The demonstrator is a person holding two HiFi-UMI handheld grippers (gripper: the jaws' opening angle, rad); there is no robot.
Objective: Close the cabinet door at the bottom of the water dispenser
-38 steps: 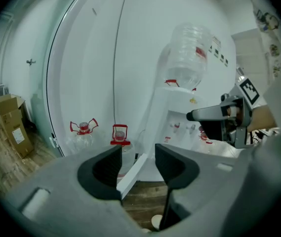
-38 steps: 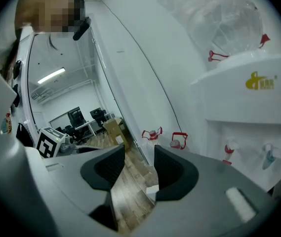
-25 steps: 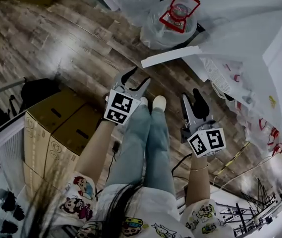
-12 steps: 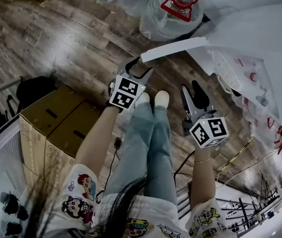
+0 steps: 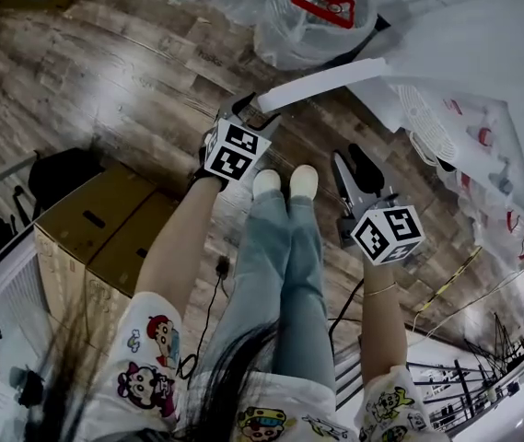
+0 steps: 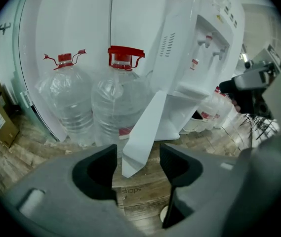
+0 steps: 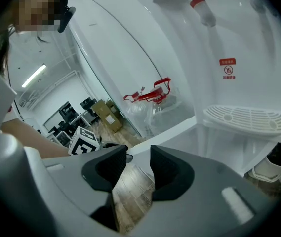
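We count one cabinet door (image 5: 335, 79), plain white, swung wide out from the foot of the water dispenser (image 6: 194, 53) over the wood floor (image 5: 105, 72). The cabinet behind it is hidden from us. Two water bottles (image 6: 123, 100) stand beside it. Of the two grippers, the left gripper (image 6: 138, 157) has just been opening, and the door's lower corner shows in its wide gap, untouched. The right gripper (image 7: 138, 164) has just been closing slightly, with its jaws apart and empty.
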